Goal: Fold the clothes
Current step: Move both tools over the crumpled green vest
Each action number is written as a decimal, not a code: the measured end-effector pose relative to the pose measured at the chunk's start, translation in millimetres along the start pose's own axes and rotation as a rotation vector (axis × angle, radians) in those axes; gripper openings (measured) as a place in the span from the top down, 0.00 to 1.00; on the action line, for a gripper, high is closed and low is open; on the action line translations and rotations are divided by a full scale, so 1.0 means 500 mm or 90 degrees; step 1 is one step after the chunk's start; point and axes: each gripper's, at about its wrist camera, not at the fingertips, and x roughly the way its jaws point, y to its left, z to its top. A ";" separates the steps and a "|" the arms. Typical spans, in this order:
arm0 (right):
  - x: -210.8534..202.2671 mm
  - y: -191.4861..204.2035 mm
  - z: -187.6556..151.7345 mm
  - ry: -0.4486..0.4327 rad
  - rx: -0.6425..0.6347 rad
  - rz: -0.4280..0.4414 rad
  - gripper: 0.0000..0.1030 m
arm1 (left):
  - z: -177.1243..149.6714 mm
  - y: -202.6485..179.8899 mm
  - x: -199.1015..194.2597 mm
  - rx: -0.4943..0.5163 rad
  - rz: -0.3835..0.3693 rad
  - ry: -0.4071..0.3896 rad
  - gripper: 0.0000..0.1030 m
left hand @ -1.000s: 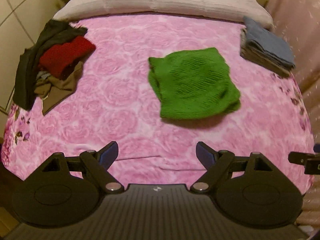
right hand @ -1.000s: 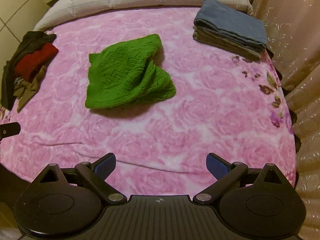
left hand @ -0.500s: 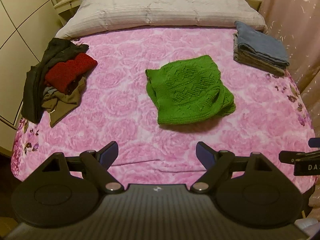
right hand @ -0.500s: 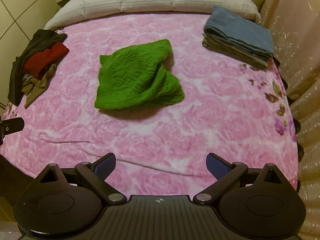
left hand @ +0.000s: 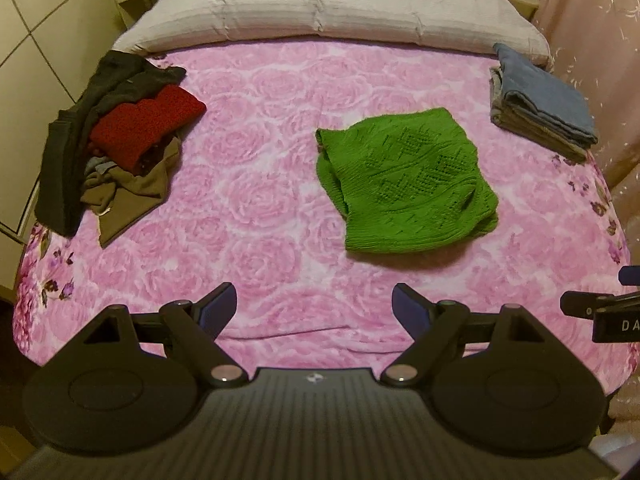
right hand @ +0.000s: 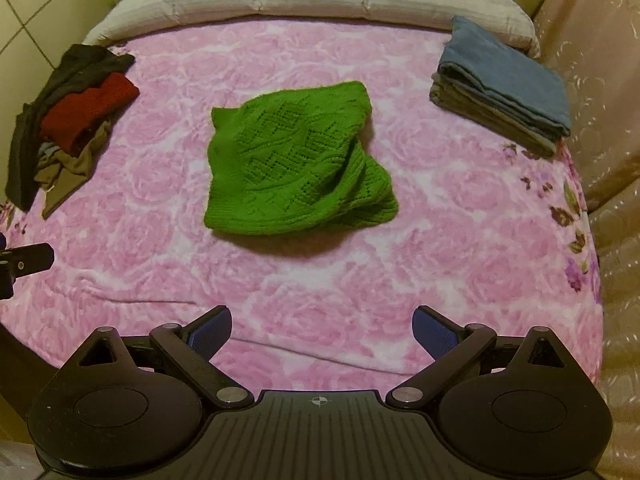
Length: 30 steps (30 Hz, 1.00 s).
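Trouble I expect: loose green knit bunching if I pinch one layer; left gripper and right gripper both hang spread, empty.

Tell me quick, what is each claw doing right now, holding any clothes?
Left claw: open, holding nothing, hovering over the pink blanket.
Right claw: open, holding nothing, short of the green sweater.
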 end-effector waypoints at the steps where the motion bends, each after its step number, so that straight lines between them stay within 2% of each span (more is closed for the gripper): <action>1: 0.005 0.009 0.005 0.004 0.005 -0.005 0.04 | 0.006 0.008 0.010 0.006 -0.004 0.006 0.20; 9: 0.048 0.047 0.018 0.031 0.064 -0.048 0.04 | 0.048 0.069 0.095 0.053 -0.037 0.043 0.20; 15: 0.087 0.054 0.021 0.062 0.107 -0.086 0.04 | 0.071 0.127 0.165 0.058 -0.046 0.063 0.20; 23: 0.136 0.096 0.065 0.063 0.062 -0.114 0.04 | 0.102 0.199 0.238 0.037 -0.048 0.087 0.20; 30: 0.239 0.115 0.161 0.043 0.015 -0.106 0.04 | 0.131 0.248 0.308 -0.011 -0.050 0.102 0.20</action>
